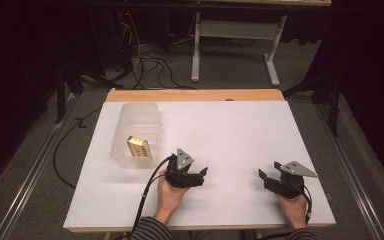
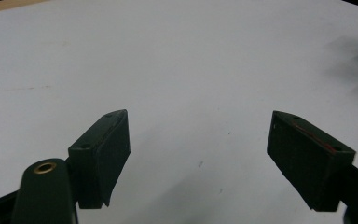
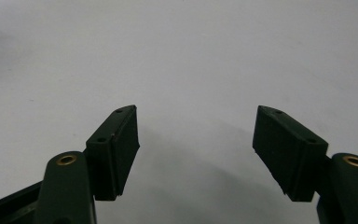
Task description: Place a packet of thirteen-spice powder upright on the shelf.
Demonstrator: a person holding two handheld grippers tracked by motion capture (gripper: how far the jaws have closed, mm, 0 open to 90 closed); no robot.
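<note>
Small yellow-and-white carton (image 1: pixel 139 148) stands inside translucent plastic bin (image 1: pixel 125 120), apparently leaning on its near wall, up-left of left gripper (image 1: pixel 203 173). Left gripper and right gripper (image 1: pixel 262 175) rest on white table sheet (image 1: pixel 240 125), jaws spread, empty.

Your table (image 1: pixel 240 135) is covered white, with a tan wood edge at the far side. Your bin (image 1: pixel 137 131) is translucent clear; the box (image 1: pixel 139 148) inside is yellow and white. Your left gripper (image 1: pixel 203 173) and right gripper (image 1: pixel 261 175) are black with grey plates. Your sleeves (image 1: pixel 150 230) are striped grey.
</note>
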